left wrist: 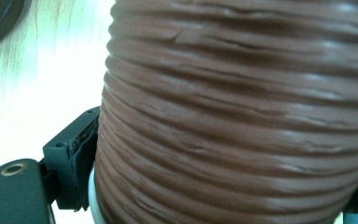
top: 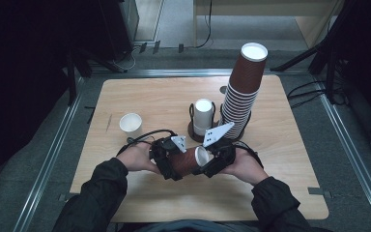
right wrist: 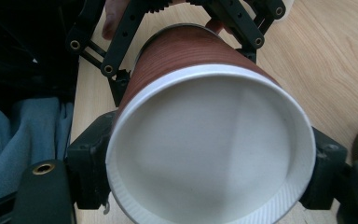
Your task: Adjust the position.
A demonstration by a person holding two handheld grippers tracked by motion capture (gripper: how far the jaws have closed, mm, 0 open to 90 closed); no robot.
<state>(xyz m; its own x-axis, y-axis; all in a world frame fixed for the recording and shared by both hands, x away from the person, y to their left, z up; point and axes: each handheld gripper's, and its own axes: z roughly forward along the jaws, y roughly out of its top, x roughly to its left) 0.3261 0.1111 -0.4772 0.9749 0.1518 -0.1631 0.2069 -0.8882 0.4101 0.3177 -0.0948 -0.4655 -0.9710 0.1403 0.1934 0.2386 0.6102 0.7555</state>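
Both tongs, left [top: 166, 162] and right [top: 216, 157], clamp 1 brown ribbed paper cup [top: 189, 162] lying sideways above the tabletop [top: 280, 145]. It looks light and crushable, so I judge the stiff white rim [right wrist: 214, 74] the safest hold.

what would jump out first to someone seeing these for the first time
A ribbed brown paper cup lies on its side, clamped between the left gripper and the right gripper near the table's front edge, its white inside facing the right gripper's camera. Behind it leans a tall stack of brown cups, with a white cup stack and a lone white cup to its left.
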